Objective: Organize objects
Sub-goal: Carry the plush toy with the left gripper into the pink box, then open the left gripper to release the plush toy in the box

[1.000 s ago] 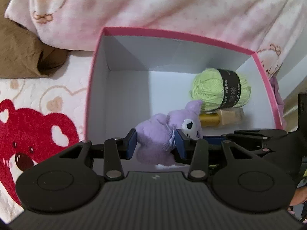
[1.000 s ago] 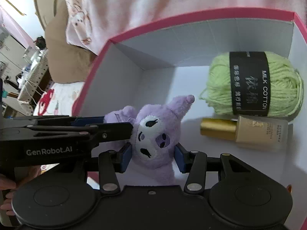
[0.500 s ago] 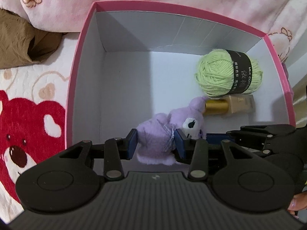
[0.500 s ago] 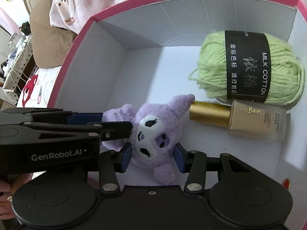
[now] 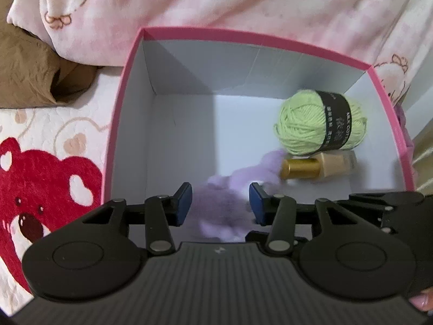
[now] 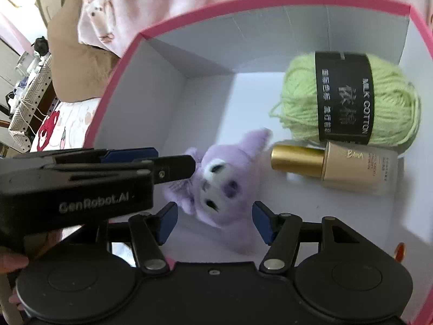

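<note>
A purple plush toy (image 6: 224,187) lies inside the pink-rimmed box (image 6: 205,10), blurred in the left wrist view (image 5: 230,203). My left gripper (image 5: 220,203) is open, its blue pads apart on either side of the plush. My right gripper (image 6: 215,220) is open too, pads clear of the plush. The left gripper's body also shows in the right wrist view (image 6: 81,178), reaching in from the left. A green yarn ball (image 6: 351,100) and a foundation bottle (image 6: 335,166) with a gold cap lie at the box's right side.
The box (image 5: 270,42) sits on a bed cover with a red bear print (image 5: 40,187). A pink blanket (image 5: 243,2) lies behind it and a brown pillow (image 5: 24,73) at the far left. The box's left half is bare white floor (image 5: 176,140).
Both grippers have opened and let go of the plush toy, which now lies loose on the box floor. Both grippers have pulled back a little.
</note>
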`<state>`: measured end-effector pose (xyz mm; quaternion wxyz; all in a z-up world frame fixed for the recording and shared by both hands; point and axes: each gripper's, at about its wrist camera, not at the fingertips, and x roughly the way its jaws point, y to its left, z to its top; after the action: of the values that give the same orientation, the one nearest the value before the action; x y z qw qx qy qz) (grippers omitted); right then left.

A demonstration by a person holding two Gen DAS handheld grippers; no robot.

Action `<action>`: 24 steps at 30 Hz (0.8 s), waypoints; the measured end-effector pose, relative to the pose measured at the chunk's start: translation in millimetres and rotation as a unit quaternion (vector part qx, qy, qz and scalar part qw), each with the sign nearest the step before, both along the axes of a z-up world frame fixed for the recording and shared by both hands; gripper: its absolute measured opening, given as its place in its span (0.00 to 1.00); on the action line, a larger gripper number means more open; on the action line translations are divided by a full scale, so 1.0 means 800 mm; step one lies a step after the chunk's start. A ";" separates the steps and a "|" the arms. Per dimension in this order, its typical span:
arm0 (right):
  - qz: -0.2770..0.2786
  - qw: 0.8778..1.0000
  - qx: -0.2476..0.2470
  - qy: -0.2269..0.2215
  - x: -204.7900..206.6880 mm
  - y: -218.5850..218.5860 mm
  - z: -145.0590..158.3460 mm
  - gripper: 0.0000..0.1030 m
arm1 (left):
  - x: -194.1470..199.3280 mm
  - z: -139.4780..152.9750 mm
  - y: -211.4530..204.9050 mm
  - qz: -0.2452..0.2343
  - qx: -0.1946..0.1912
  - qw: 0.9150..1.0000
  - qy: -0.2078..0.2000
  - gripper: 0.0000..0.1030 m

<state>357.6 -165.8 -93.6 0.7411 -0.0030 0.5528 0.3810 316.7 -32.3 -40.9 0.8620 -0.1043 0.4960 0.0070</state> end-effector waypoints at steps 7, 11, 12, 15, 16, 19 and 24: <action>-0.002 0.998 -0.008 -0.061 -0.017 -0.024 0.038 0.64 | -0.012 0.026 -0.001 0.004 0.001 1.000 -0.017 0.45; 0.000 0.995 -0.013 -0.099 -0.038 -0.038 0.072 0.64 | -0.035 0.044 -0.004 -0.005 -0.002 1.000 -0.018 0.50; 0.001 0.995 -0.013 -0.104 -0.044 -0.044 0.079 0.64 | -0.041 0.048 -0.007 -0.009 0.004 1.000 -0.018 0.50; 0.007 0.993 -0.023 -0.117 -0.061 -0.066 0.098 0.64 | -0.058 0.064 -0.016 -0.022 0.019 0.999 -0.018 0.51; 0.009 0.992 -0.026 -0.120 -0.065 -0.074 0.104 0.64 | -0.063 0.071 -0.019 -0.026 0.020 0.999 -0.021 0.51; 0.018 0.990 -0.033 -0.133 -0.081 -0.091 0.126 0.64 | -0.082 0.094 -0.028 -0.039 0.024 0.999 -0.027 0.54; 0.043 0.985 -0.045 -0.159 -0.109 -0.112 0.161 0.64 | -0.112 0.131 -0.048 -0.081 0.034 0.995 -0.042 0.58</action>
<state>270.8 -255.5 35.5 0.8016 -0.1202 0.4441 0.3817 226.8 -70.9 64.1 0.8827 -0.0347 0.4660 -0.0501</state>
